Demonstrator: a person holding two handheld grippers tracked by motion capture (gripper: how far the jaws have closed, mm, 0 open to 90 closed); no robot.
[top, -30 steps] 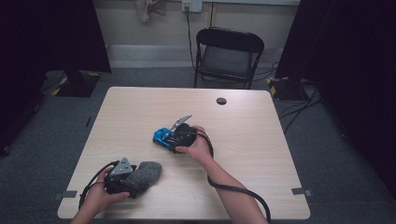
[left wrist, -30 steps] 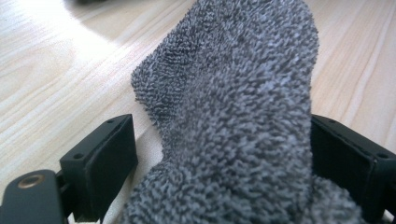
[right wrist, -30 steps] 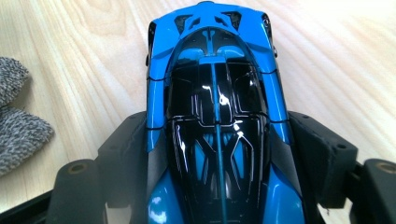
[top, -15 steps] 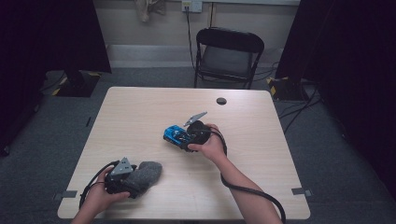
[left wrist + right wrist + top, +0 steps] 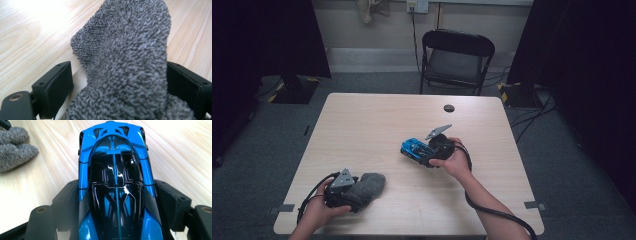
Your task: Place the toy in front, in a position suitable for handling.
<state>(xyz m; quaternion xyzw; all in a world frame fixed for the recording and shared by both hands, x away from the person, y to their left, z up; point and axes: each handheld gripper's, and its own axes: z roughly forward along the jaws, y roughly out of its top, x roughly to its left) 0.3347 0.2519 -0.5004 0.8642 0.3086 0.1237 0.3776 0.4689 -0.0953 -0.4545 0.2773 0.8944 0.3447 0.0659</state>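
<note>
Clamped across my right gripper point(image 5: 117, 220) is a blue toy car point(image 5: 115, 175): both black jaws press its flanks from either side, standing fairly wide because the body is wide, and its glossy black canopy runs straight out ahead of the jaws with the far end pointing away. From above I see that gripper point(image 5: 424, 152) near the middle of the table point(image 5: 372, 125), the car point(image 5: 414, 148) sticking out toward my left hand, low over the wood — whether its wheels touch I cannot tell. Off to the side of the car and farther along sits a grey cloth point(image 5: 15, 147), and that one belongs to my left gripper point(image 5: 357, 192), down at the near edge of the table. Close up, the cloth point(image 5: 125, 65) bulges between those jaws and drapes forward onto the table; one jaw is pressed into the pile while the other stands a little clear, so I read it as a loose hold, jaws partly closed. Judging progress: both pick-ups look done — car in one hand, cloth in the other — but the two are well apart, so bringing them together, and any wiping, is left to do.
</note>
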